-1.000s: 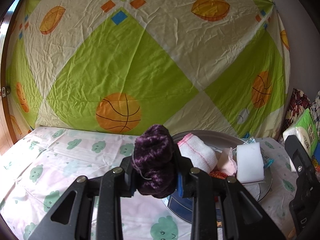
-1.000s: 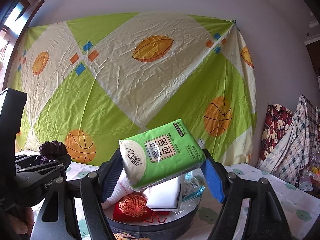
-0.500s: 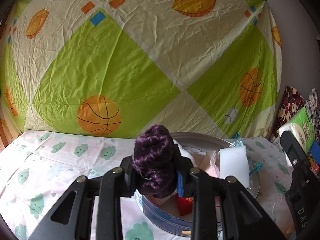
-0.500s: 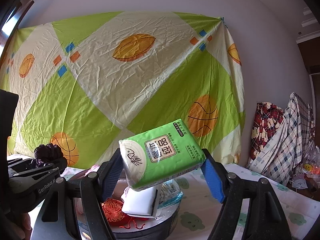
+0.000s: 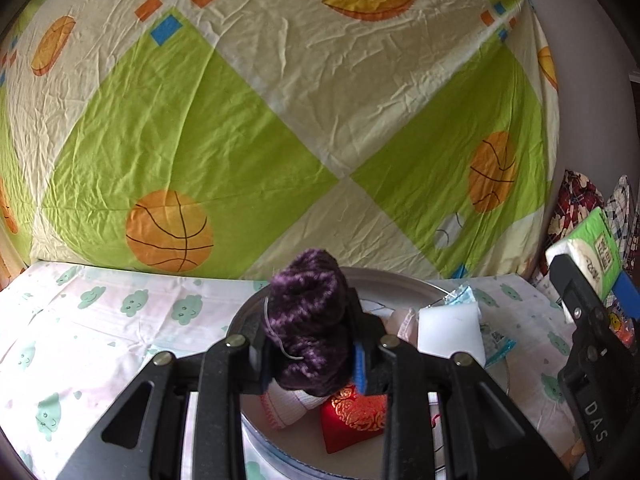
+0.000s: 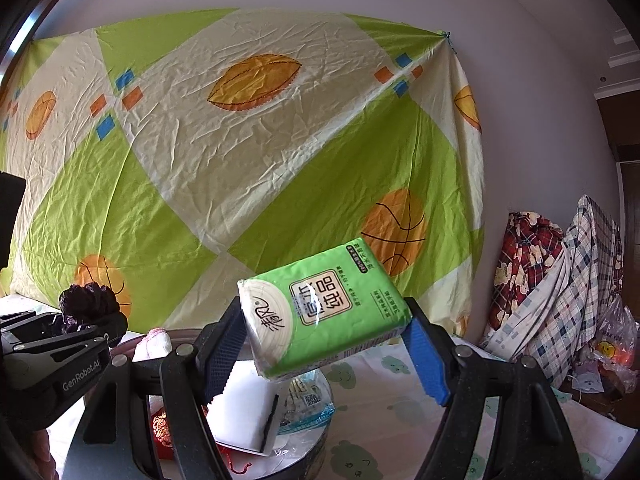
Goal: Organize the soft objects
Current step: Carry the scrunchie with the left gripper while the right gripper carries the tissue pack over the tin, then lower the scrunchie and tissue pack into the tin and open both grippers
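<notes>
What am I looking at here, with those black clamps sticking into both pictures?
No robot here: a person holds a two-finger clamp in each hand, and each clamp carries a wide-angle camera looking along its fingers. One picture comes from the left gripper, shut on a ball of purple yarn. The other comes from the right gripper, shut on a green tissue pack. Below them, on a cloud-print tablecloth, stands a round tin holding a white sponge, a red pouch and a white cloth.

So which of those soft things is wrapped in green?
The tissue pack, pinched in the right gripper. The yarn in the left gripper is purple; the sponge in the tin is white.
</notes>
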`<state>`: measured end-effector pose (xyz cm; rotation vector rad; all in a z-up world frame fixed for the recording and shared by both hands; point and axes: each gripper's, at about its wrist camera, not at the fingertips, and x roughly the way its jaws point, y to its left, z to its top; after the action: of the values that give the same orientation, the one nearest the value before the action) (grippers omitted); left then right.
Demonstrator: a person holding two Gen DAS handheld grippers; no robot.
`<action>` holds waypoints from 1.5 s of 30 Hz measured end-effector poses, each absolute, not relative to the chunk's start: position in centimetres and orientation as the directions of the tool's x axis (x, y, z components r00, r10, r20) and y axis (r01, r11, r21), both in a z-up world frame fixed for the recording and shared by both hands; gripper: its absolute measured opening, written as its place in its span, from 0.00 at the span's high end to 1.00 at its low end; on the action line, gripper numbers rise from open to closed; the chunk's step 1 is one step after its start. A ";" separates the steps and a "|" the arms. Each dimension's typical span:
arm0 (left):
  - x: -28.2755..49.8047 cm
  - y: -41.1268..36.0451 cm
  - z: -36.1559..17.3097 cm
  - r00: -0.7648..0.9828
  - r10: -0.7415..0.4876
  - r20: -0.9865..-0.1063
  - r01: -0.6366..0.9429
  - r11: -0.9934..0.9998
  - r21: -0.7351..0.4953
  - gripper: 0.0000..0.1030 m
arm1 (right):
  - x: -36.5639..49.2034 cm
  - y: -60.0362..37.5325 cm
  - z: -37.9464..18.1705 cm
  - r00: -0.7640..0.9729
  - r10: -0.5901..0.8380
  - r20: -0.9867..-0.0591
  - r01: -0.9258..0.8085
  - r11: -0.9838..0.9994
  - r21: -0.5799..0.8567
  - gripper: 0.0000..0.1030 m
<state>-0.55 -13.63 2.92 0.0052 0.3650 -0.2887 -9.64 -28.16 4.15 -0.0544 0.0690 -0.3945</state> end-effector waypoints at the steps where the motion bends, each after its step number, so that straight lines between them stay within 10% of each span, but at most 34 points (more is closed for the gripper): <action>1: -0.4 -13.8 2.9 0.892 -0.280 -0.356 0.281 0.958 -0.048 0.73 | -9.4 -28.2 4.2 0.920 -0.387 -0.055 0.383 0.921 -0.073 0.25; 45: 4.8 -16.6 0.0 0.814 -0.308 -0.493 0.288 0.950 -0.118 0.73 | 5.5 -28.9 2.5 0.848 -0.104 -0.520 0.128 0.992 0.010 0.24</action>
<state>4.78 -16.58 -0.03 -0.0387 0.5323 -0.3186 5.48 -28.88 2.54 0.0444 0.5451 -0.1225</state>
